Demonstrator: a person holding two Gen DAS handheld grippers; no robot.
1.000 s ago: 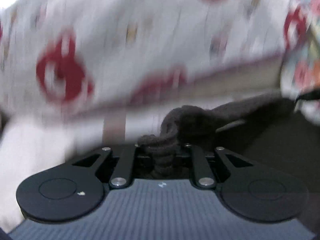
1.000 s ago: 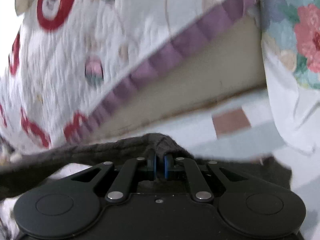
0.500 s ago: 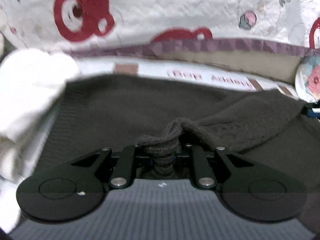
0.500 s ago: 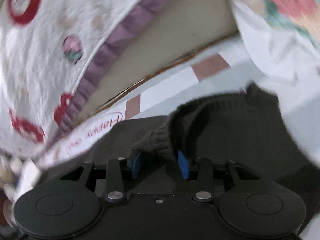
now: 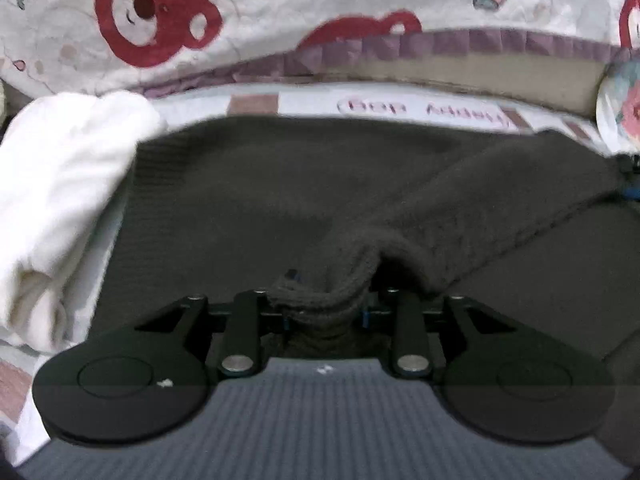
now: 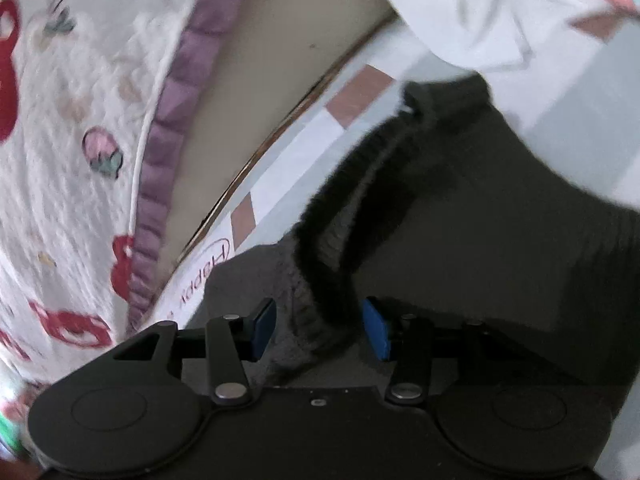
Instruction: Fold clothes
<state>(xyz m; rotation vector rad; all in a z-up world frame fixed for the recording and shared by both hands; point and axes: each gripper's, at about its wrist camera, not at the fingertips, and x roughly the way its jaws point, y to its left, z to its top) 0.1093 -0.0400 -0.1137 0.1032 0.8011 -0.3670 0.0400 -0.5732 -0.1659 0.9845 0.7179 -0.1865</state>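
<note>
On the bed sheet: dark knit sweater (image 5: 304, 184) spread mostly flat, far hem near the pink lettering printed on the sheet (image 5: 420, 109).
Left gripper (image 5: 324, 312): low and near-level over the near edge of the sweater, aimed across the garment toward the quilt; wrist not rolled, both linkage arms sit symmetric in frame.
Left fingers: parted a little, with a bunched ribbed edge of the sweater sitting between them; cannot tell whether the pads actually press it, cloth hides the tips.
Sweater at left gripper: a raised ridge runs from the bunched edge up and right toward the far right corner of the garment.
Right gripper (image 6: 320, 330): rolled noticeably, the scene runs diagonal in its view; aimed along the sweater's ribbed edge toward the pillow.
Right fingers: spread wide, blue pads (image 6: 376, 332) clear on both sides; a fold of the sweater (image 6: 460, 240) lies loose in the gap, not pinched.
Left of sweater: white folded cloth (image 5: 60, 200), its edge touching the garment's left side.
Behind sweater: white quilt with red bear prints (image 5: 260, 20), purple trim along its lower edge.
Far right, left wrist view: floral pillow (image 5: 622, 100), just beside the sweater's corner.
Image quality: both views slightly motion-blurred.
</note>
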